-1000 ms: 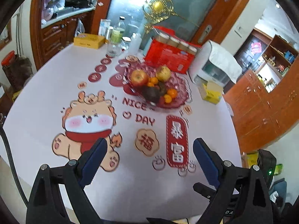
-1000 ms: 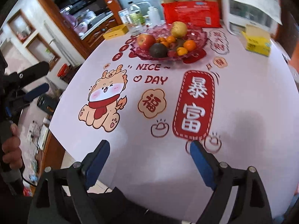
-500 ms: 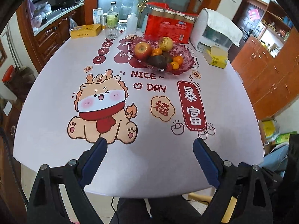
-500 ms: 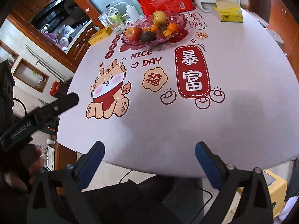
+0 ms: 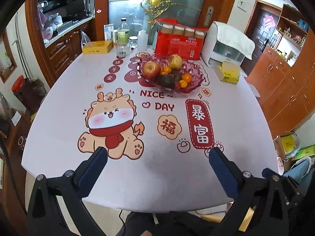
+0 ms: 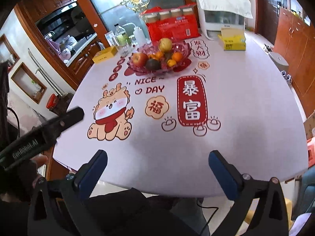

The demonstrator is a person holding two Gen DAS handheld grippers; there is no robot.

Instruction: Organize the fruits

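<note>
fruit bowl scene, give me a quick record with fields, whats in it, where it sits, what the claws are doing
bowl: red glass bowl on far half of table
fruit: apple, pear, avocado, oranges, all in bowl
behind bowl: red pack, glass, yellow box
right of bowl: tissue box
left claw: open, empty, at near edge
right claw: open, empty, at near edge

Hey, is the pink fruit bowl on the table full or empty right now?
Full. The pink fruit bowl holds an apple, a pear, small oranges and dark fruit, piled together.
</note>
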